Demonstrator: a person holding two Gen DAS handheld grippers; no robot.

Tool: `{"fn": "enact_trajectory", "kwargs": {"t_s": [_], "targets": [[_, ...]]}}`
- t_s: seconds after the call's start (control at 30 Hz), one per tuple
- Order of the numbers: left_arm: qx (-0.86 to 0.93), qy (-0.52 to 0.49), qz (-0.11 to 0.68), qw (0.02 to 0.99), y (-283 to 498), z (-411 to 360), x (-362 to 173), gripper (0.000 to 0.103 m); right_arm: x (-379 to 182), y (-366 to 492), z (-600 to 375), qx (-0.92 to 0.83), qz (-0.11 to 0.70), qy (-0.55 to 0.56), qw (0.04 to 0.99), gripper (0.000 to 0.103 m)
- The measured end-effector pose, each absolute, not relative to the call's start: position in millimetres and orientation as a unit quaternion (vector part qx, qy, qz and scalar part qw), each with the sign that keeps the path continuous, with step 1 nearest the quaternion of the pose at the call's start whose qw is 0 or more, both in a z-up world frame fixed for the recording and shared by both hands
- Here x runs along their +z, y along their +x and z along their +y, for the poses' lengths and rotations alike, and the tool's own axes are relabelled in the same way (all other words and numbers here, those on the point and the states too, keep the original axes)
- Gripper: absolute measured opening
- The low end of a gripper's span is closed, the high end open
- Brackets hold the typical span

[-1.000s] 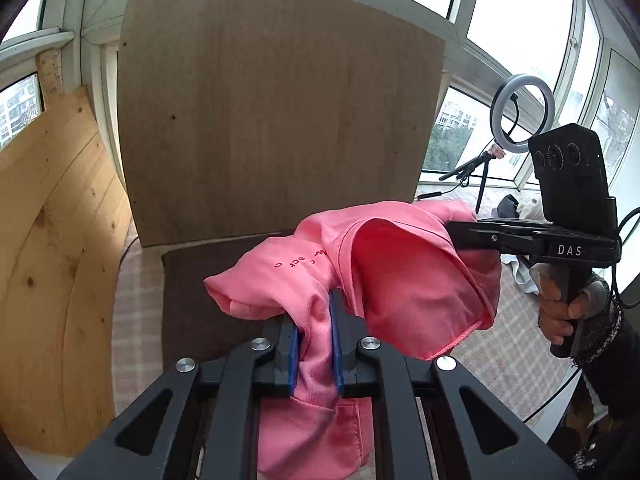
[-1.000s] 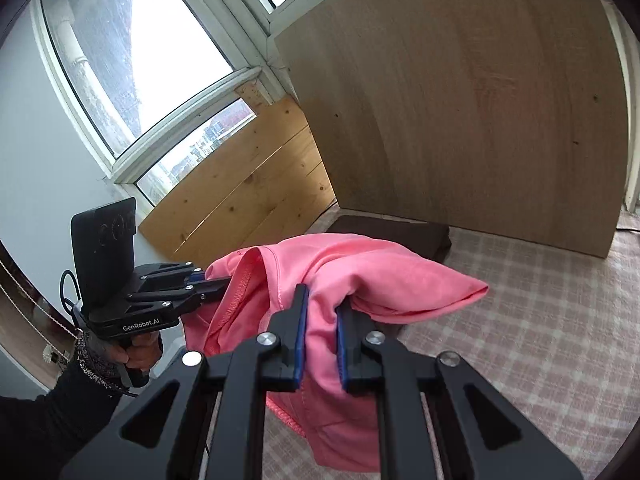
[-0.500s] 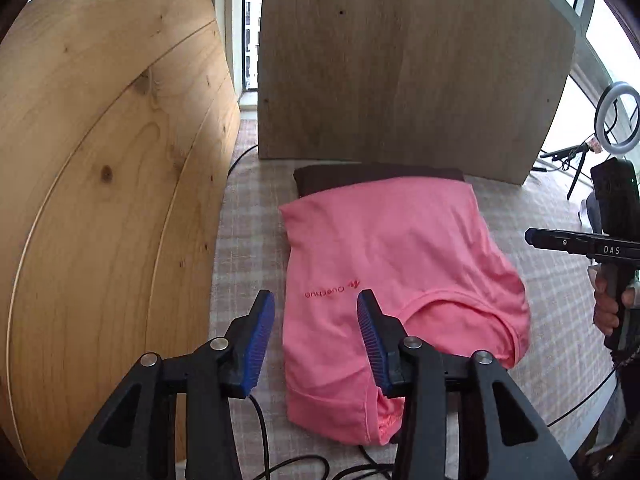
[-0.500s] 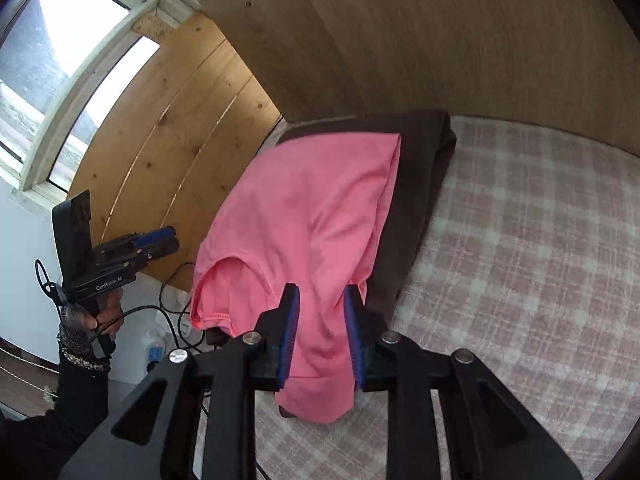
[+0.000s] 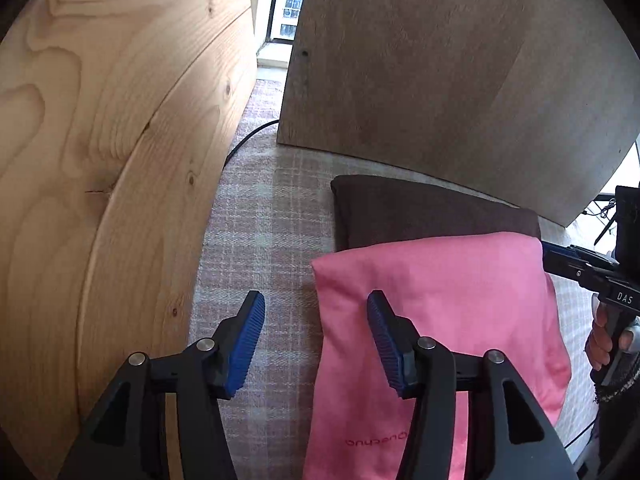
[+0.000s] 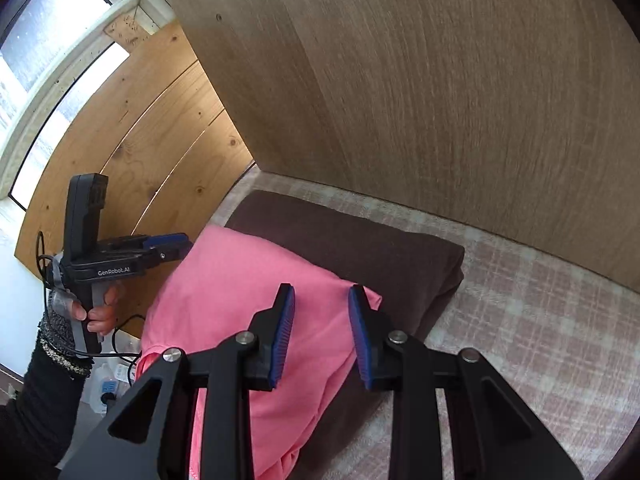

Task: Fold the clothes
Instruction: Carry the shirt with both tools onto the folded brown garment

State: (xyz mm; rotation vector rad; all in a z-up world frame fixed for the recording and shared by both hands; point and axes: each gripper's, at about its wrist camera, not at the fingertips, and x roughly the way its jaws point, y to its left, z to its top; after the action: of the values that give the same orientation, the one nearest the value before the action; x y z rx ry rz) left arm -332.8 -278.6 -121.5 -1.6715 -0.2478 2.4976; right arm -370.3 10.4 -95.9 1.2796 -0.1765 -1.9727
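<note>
A pink shirt (image 5: 448,304) lies folded and flat on a folded dark brown garment (image 5: 420,208), whose far strip sticks out behind it. My left gripper (image 5: 316,312) is open just above the pink shirt's far left corner, with nothing between its fingers. In the right wrist view the pink shirt (image 6: 240,280) rests on the brown garment (image 6: 360,248). My right gripper (image 6: 321,304) stands open over the shirt's far right corner, holding nothing. Each view shows the other gripper beside the shirt: the right gripper (image 5: 550,254) and the left gripper (image 6: 176,242), both held by hands.
A checked cloth (image 5: 260,216) covers the table. A pale wood panel (image 5: 100,160) walls the left side and a brown board (image 5: 460,60) stands at the back. A black cable (image 5: 244,142) runs between them. More cables and a socket strip (image 6: 108,384) lie below the table edge.
One second ago both grippers were shut on the pink shirt in the air. It now lies on the brown garment; the left gripper opened first, then the right, and both moved to its far edge.
</note>
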Motion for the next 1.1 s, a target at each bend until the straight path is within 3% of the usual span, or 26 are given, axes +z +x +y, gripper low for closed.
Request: {"fn": "enact_trajectory", "kwargs": {"t_s": [0.23, 0.3, 0.33, 0.47, 0.53, 0.6, 0.73, 0.77, 0.83, 0.87, 0.9, 1.1], "targets": [[0.829, -0.552, -0.057, 0.072, -342, -265, -131, 0.054, -107, -373, 14, -0.759, -0.074, 0.502, 0.408, 0.036], [0.83, -0.548, -0.065, 0.084, -344, -264, -133, 0.048, -108, -372, 14, -0.756, -0.079, 0.502, 0.412, 0.036], [0.831, -0.544, -0.069, 0.09, -345, -264, -133, 0.044, -109, -372, 15, -0.755, -0.084, 0.501, 0.414, 0.036], [0.837, -0.533, -0.05, 0.111, -343, -251, -129, 0.01, -105, -365, 18, -0.761, -0.087, 0.49, 0.417, 0.036], [0.84, -0.527, -0.04, 0.121, -342, -245, -127, 0.003, -101, -359, 14, -0.766, -0.072, 0.482, 0.419, 0.031], [0.848, -0.517, -0.022, 0.117, -339, -240, -120, 0.003, -96, -354, 12, -0.771, -0.057, 0.477, 0.418, 0.005], [0.859, -0.498, 0.011, 0.117, -331, -232, -109, 0.003, -83, -349, 16, -0.779, -0.052, 0.462, 0.421, 0.005], [0.859, -0.499, 0.019, 0.116, -330, -230, -110, 0.003, -81, -350, 18, -0.789, -0.046, 0.457, 0.409, 0.006], [0.859, -0.498, 0.017, 0.115, -328, -234, -110, 0.003, -78, -355, 22, -0.805, -0.034, 0.453, 0.383, 0.02], [0.86, -0.498, 0.016, 0.114, -327, -236, -110, 0.003, -77, -358, 22, -0.807, -0.031, 0.454, 0.377, 0.031], [0.86, -0.497, 0.015, 0.113, -327, -237, -110, 0.003, -79, -360, 22, -0.805, -0.03, 0.456, 0.379, 0.035], [0.865, -0.49, 0.019, 0.109, -321, -240, -101, 0.003, -100, -363, 8, -0.777, -0.015, 0.485, 0.401, 0.035]]}}
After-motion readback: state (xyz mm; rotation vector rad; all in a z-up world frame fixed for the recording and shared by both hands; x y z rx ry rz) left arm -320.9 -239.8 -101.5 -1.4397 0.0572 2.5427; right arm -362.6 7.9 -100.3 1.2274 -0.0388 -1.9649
